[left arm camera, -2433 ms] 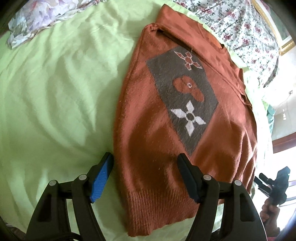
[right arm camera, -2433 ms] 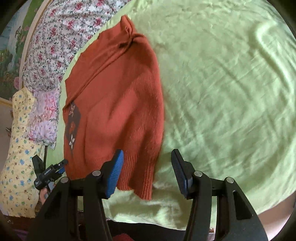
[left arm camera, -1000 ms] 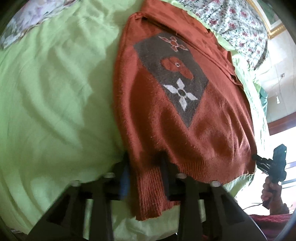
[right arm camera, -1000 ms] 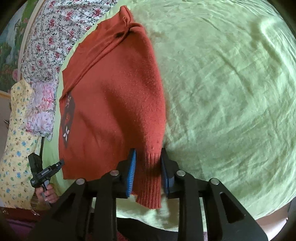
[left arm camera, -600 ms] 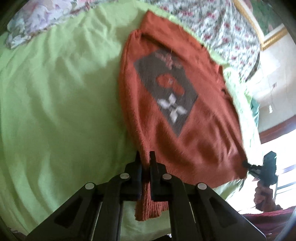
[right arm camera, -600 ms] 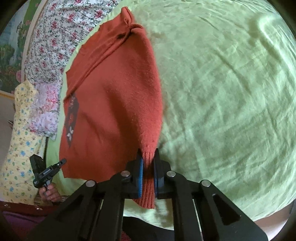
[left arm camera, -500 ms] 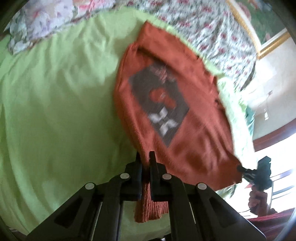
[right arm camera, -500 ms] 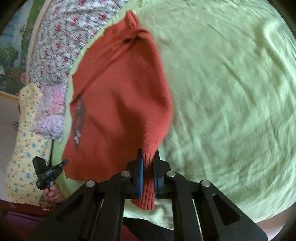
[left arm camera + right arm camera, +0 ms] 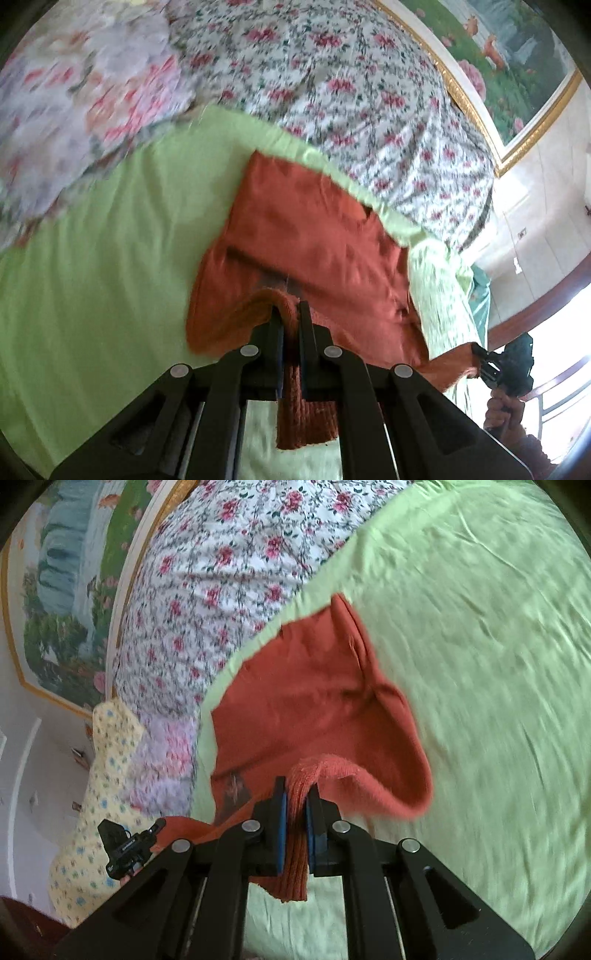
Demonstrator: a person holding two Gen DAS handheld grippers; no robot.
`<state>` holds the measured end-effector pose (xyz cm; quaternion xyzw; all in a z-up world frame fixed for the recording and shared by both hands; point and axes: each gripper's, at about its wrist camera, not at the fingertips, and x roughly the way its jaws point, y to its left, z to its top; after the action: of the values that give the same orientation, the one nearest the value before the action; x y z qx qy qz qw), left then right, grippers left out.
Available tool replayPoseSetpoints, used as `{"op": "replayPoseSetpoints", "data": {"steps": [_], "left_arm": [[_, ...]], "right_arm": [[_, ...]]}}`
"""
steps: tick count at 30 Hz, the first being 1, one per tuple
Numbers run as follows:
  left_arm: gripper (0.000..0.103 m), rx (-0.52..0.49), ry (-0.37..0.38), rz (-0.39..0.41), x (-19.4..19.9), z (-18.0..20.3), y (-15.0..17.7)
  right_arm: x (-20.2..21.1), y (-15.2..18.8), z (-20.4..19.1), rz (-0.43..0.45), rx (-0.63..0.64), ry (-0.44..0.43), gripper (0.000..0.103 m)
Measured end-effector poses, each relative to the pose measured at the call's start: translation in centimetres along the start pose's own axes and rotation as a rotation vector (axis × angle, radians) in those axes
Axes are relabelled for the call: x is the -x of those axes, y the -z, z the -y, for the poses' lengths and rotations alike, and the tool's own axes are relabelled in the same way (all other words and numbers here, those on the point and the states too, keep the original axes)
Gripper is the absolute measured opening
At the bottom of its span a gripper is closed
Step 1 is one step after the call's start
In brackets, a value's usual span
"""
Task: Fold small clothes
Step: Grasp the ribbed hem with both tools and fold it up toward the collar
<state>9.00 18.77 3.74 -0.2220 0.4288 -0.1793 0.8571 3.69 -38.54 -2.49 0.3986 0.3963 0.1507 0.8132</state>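
Note:
A small rust-orange knit sweater [image 9: 314, 236] lies on a light green bedsheet [image 9: 92, 266]. My left gripper [image 9: 289, 314] is shut on the ribbed hem at one bottom corner. My right gripper [image 9: 295, 794] is shut on the ribbed hem at the other corner of the sweater [image 9: 314, 701]. Both hold the hem lifted and carried over the sweater's body toward its neck end, so the lower half curls over. The grey patterned panel is almost hidden; a sliver shows in the right wrist view [image 9: 232, 786]. The right gripper also shows in the left wrist view [image 9: 487, 363], and the left gripper in the right wrist view [image 9: 147, 836].
Floral pillows [image 9: 332, 81] and a blurred floral cloth [image 9: 74, 92] lie past the sweater at the head of the bed. A gold-framed picture [image 9: 498, 66] hangs on the wall. A yellow patterned cloth [image 9: 99, 775] hangs at the bed's side. Green sheet [image 9: 498, 664] stretches to the right.
Both grippers closed on the hem corners, then lifted and swept them forward over the sweater toward the neck. The patterned panel is now nearly covered.

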Motion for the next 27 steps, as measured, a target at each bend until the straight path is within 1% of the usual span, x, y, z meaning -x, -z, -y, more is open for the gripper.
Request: {"op": "replayPoseSetpoints", "data": {"steps": [2,6,9,13,22,27], "left_arm": [[0.004,-0.004,-0.009,0.027,-1.6,0.5,-2.3],[0.004,0.023,-0.014,0.049,-5.2,0.7,-6.0],[0.004,0.028,-0.033,0.047,-7.9,0.7,-8.0],[0.004,0.045,-0.069,0.035,-11.5,-0.1,-10.0],[0.004,0.087,-0.121,0.013,-17.5,-2.7,-13.0],[0.004,0.135,-0.16,-0.02,-21.5,-4.4,-13.7]], "right_arm": [[-1.6,-2.4,0.0,0.014,-0.012,-0.002,0.009],[-4.5,-6.9,0.5,0.035,-0.022,0.006,0.009],[-6.6,-9.7,0.7,0.039,-0.024,0.019,0.009],[-10.1,-12.9,1.4,0.021,-0.022,0.051,0.009],[-15.4,-17.0,4.4,-0.021,-0.054,0.096,0.009],[-17.8,-18.1,6.5,-0.053,-0.082,0.132,0.01]]}}
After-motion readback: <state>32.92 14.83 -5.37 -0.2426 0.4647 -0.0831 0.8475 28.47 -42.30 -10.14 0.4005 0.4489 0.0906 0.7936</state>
